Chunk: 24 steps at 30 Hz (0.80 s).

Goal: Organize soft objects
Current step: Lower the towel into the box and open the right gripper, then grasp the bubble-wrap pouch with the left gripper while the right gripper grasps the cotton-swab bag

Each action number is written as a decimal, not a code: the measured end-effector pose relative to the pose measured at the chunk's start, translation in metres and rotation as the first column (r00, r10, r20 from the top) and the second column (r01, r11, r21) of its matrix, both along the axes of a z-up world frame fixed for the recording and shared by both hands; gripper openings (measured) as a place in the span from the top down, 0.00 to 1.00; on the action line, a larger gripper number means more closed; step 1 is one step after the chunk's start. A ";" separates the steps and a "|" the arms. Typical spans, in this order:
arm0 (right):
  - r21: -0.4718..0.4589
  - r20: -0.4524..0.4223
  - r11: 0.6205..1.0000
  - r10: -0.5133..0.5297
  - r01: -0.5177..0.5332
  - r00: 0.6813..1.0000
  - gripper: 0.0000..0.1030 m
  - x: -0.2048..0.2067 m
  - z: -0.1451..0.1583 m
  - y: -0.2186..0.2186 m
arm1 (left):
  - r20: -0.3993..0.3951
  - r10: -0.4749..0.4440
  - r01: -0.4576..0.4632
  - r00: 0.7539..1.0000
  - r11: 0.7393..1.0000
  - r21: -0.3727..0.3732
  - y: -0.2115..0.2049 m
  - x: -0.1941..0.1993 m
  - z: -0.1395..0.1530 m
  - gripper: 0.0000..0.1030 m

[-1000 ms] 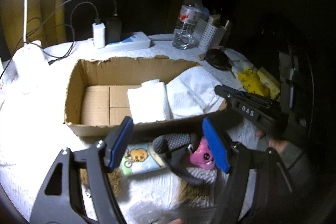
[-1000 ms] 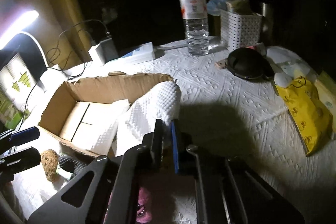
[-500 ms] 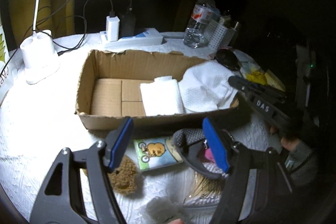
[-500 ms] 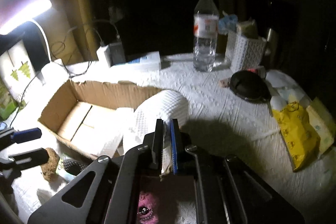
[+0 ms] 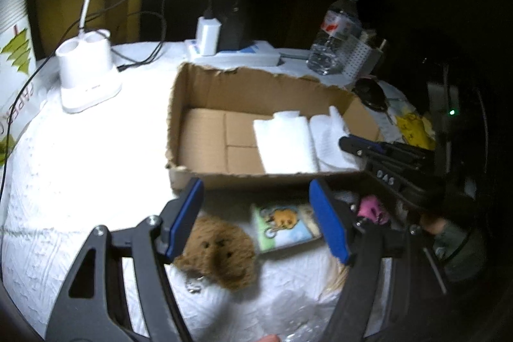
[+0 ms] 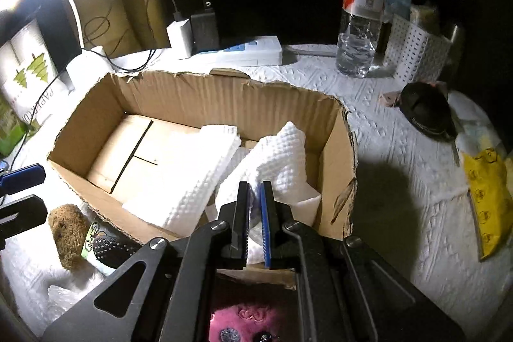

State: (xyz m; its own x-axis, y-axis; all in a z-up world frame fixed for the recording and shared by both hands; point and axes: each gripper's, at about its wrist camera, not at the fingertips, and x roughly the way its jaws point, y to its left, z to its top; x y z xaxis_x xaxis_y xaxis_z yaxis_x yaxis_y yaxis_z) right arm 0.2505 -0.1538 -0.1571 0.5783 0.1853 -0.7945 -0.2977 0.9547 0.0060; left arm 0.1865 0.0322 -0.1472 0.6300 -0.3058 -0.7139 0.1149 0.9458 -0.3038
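Towel corner pinched between its pads, the right claw (image 6: 255,213) held the white waffle-textured towel (image 6: 282,156) at the right end of the cardboard box (image 6: 198,95), the cloth slumped in a loose fold against the end wall and beside a flatter folded towel (image 6: 192,175) already lying on the box floor. Outside the box, in front of its near wall, waited the other soft things – a brown plush toy (image 5: 218,252), a small printed pouch (image 5: 285,223) just beside it and a pink plush (image 5: 372,209) under the right claw's body. The left claw (image 5: 256,220) hung above them with its jaws spread and nothing between them, roughly over the brown toy and the pouch. Around the box, the white-covered surface (image 6: 400,181) carried a water bottle (image 6: 360,12), a white perforated basket (image 6: 416,50), a power strip with chargers (image 6: 237,52) and a lamp base (image 5: 86,76). Risk, as I judged it, lay in the towel: let go where it stood, it could spring open and sprawl over the neighbouring fold, or catch on the pads and be dragged over the torn rim. The left claw, coming down between two close items, could nip the pouch along with the toy.
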 end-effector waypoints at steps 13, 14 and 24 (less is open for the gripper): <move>0.084 0.068 0.996 0.018 -0.024 0.998 0.48 -0.048 0.043 -0.001 | 0.028 0.004 -0.004 1.000 1.000 -0.002 0.000 -0.029 0.009 0.32; 0.088 0.070 0.996 0.019 -0.025 0.997 0.48 -0.054 0.045 -0.001 | 0.030 0.003 -0.003 1.000 1.000 -0.004 -0.001 -0.033 0.009 0.32; 0.119 0.074 0.993 0.016 -0.025 0.997 0.47 -0.103 0.050 -0.008 | 0.037 -0.026 0.026 0.999 1.000 0.004 -0.015 -0.061 0.011 0.32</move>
State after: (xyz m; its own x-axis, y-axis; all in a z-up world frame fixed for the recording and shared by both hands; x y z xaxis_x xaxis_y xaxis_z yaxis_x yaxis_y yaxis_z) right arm 0.1471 -0.1618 -0.1070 0.6286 0.2891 -0.7219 -0.3211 0.9420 0.0976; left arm 0.1254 0.0173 -0.1366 0.6478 -0.3201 -0.6913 0.1503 0.9433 -0.2959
